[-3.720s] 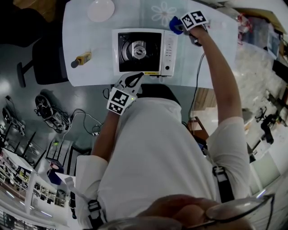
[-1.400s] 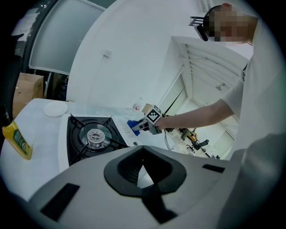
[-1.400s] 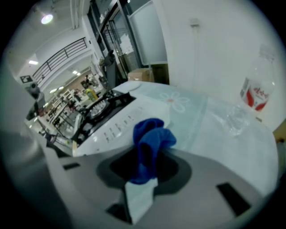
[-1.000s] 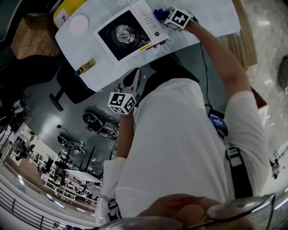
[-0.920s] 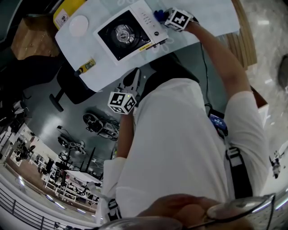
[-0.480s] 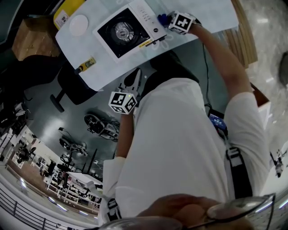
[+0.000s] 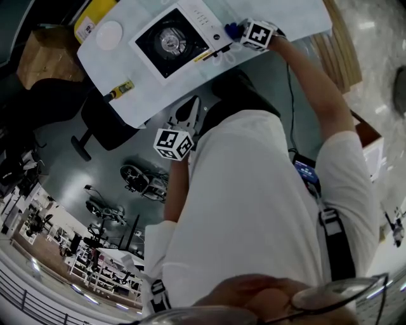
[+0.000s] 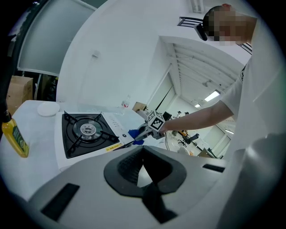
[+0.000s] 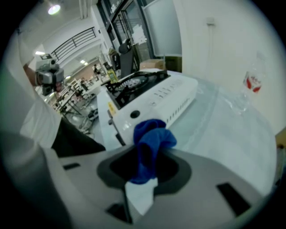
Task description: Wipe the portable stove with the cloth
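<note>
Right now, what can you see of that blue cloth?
The cloth is blue, soft and fuzzy-looking, bunched into a crumpled wad. The right gripper has its jaws shut on its lower part, so the upper folds stick out past them. It is held over the table, close to the white side of the stove; whether it touches either is unclear.

Your right gripper [image 7: 241,33] now carries the cloth [image 7: 231,28] at the stove's [image 7: 177,38] near corner, down from its far corner. Your left gripper [image 7: 189,106] now sits clear of the surface [image 7: 288,16].
</note>
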Available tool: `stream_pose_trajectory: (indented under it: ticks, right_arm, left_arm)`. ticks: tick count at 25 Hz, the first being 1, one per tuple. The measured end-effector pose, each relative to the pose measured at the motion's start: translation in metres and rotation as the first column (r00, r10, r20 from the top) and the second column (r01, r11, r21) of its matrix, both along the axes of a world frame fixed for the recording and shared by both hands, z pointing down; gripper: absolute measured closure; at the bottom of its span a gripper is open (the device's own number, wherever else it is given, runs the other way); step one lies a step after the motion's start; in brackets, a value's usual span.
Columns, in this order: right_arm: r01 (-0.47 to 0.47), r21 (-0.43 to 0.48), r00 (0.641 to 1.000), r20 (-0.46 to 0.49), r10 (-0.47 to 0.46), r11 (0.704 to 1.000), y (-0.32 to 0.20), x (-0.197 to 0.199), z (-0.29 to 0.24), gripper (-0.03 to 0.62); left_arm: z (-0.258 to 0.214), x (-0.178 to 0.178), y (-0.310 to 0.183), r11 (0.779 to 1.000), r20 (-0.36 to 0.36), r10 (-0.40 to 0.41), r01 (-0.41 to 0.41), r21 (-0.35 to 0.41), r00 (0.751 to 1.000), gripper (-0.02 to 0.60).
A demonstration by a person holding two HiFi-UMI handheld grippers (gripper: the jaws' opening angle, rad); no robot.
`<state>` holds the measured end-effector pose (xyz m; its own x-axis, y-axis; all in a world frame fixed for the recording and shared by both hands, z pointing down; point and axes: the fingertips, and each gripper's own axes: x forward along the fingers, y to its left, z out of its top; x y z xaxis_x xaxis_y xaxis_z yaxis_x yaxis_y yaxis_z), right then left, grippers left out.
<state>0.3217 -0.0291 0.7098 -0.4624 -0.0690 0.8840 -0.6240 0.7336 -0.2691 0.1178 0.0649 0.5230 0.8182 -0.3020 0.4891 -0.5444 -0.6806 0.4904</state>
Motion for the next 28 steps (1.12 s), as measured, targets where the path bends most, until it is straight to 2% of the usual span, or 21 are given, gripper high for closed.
stream_pose_trajectory:
  ticks: [10,13,16,18,23,28]
  right_arm:
    - [-0.054,-0.017,0.998,-0.033,0.053,0.998,0.026,-0.001,-0.01,0.471]
    - [-0.116,0.033,0.992,-0.037,0.117,0.993,0.019,0.006,-0.016,0.471]
    - [-0.211,0.088,0.977,-0.002,0.212,0.974,0.007,0.013,-0.034,0.471]
    - [-0.242,0.122,0.97,0.006,0.243,0.963,0.002,0.016,-0.047,0.471]
    - [-0.206,0.166,0.978,0.01,0.207,0.964,0.002,0.01,-0.072,0.471]
    - [-0.116,0.176,0.993,0.029,0.113,0.977,-0.015,-0.005,-0.095,0.471]
  left_arm:
    - [-0.009,-0.015,0.013,1.0,-0.031,-0.003,0.004,0.028,1.0,0.549]
    - [-0.011,-0.018,0.014,0.999,-0.044,-0.001,0.003,0.036,0.999,0.549]
    - [-0.014,-0.017,0.012,0.999,-0.071,-0.004,0.007,0.045,0.997,0.549]
    - [-0.014,-0.014,0.01,0.999,-0.079,-0.011,0.015,0.046,0.997,0.549]
    - [-0.006,-0.009,0.008,0.999,-0.056,-0.015,0.014,-0.03,0.998,0.549]
    - [-0.018,0.005,-0.012,0.999,-0.067,-0.031,0.029,-0.024,0.997,0.549]
